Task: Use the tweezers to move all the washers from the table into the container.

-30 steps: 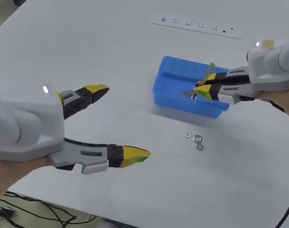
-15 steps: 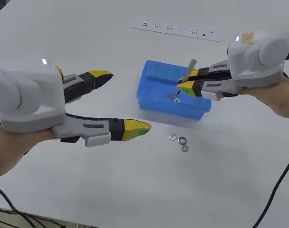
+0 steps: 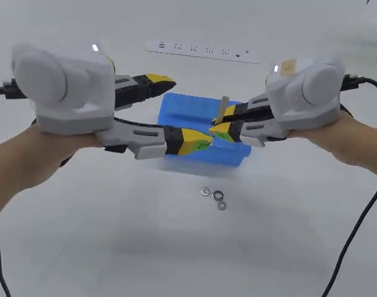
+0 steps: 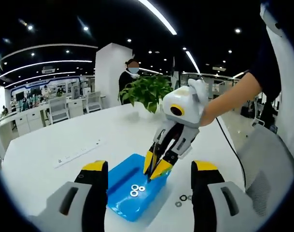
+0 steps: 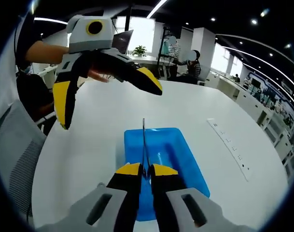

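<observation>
A blue container [image 3: 189, 103] sits mid-table and holds three washers [image 4: 135, 189]. Three more washers [image 3: 214, 197] lie on the white table just in front of it, and these loose washers [image 4: 183, 198] lie right of the container [image 4: 128, 202] in the left gripper view. My right gripper [image 3: 220, 121] hangs over the container, shut on thin metal tweezers [image 5: 143, 141] whose tip points down into the container [image 5: 166, 152]. My left gripper [image 3: 181, 110] is open and empty, held above the container's left side. It faces the right gripper [image 4: 154, 168].
A white power strip [image 3: 202, 49] lies behind the container. A black cable [image 3: 355, 229] trails off the right gripper. People, chairs and a plant [image 4: 146, 91] stand beyond the table's far side. The left gripper [image 5: 108, 100] looms ahead in the right gripper view.
My left gripper has come up and in from the left until its open jaws reach over the container. The right gripper stays over the container with the tweezers. The head camera shifted.
</observation>
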`<state>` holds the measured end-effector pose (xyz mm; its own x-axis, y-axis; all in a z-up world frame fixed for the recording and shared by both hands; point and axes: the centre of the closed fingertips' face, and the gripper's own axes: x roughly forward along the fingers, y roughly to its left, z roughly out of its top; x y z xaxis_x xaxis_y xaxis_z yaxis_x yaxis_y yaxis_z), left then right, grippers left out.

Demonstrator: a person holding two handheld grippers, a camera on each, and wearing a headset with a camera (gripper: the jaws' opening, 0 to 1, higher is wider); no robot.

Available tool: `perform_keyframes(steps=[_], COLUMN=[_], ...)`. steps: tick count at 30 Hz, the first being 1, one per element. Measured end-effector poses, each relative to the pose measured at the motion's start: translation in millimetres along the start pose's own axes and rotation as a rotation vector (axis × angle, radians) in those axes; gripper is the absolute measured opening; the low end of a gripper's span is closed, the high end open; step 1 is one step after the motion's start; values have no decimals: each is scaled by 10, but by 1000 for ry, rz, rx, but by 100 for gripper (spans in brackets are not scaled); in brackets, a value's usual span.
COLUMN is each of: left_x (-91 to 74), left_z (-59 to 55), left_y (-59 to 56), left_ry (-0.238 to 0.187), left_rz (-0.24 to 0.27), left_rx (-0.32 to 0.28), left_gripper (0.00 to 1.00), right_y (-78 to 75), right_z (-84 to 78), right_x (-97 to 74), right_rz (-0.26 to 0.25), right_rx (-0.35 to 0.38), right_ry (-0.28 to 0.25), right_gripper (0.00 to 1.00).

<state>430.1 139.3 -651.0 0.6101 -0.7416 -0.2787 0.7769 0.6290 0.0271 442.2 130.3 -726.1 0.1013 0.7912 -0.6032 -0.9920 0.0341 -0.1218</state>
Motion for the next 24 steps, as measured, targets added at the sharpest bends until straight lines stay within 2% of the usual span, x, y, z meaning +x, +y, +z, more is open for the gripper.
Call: perform_keyframes(steps=[2, 3, 4, 6, 9, 12, 14, 20, 24], left_x=[70, 128, 156, 206, 249, 268, 262, 249, 222], left_z=[20, 46, 49, 35, 23, 41, 41, 23, 31], left_y=[-15, -86, -109, -141, -157, -201, -236, -269, -281], left_ry=[5, 6, 10, 20, 34, 39, 49, 71, 69], left_rz=[-22, -40, -54, -90, -123, -164, -190, -211, -221], left_rx=[3, 11, 20, 37, 24, 53, 85, 133, 160], left_gripper=[73, 71, 69, 61, 49, 39, 29, 21, 7], right_y=[26, 38, 47, 66, 92, 121, 128, 144, 167], right_z=[1, 8, 14, 35, 64, 80, 87, 78, 69], right_x=[13, 21, 26, 37, 49, 60, 62, 70, 72], right_rz=[5, 6, 7, 11, 18, 25, 27, 32, 40], right_rx=[-18, -29, -35, -57, -66, -87, -88, -97, -95], right_ry=[12, 15, 17, 20, 19, 24, 22, 30, 35], right_gripper=[9, 9, 9, 9, 9, 9, 9, 9, 9])
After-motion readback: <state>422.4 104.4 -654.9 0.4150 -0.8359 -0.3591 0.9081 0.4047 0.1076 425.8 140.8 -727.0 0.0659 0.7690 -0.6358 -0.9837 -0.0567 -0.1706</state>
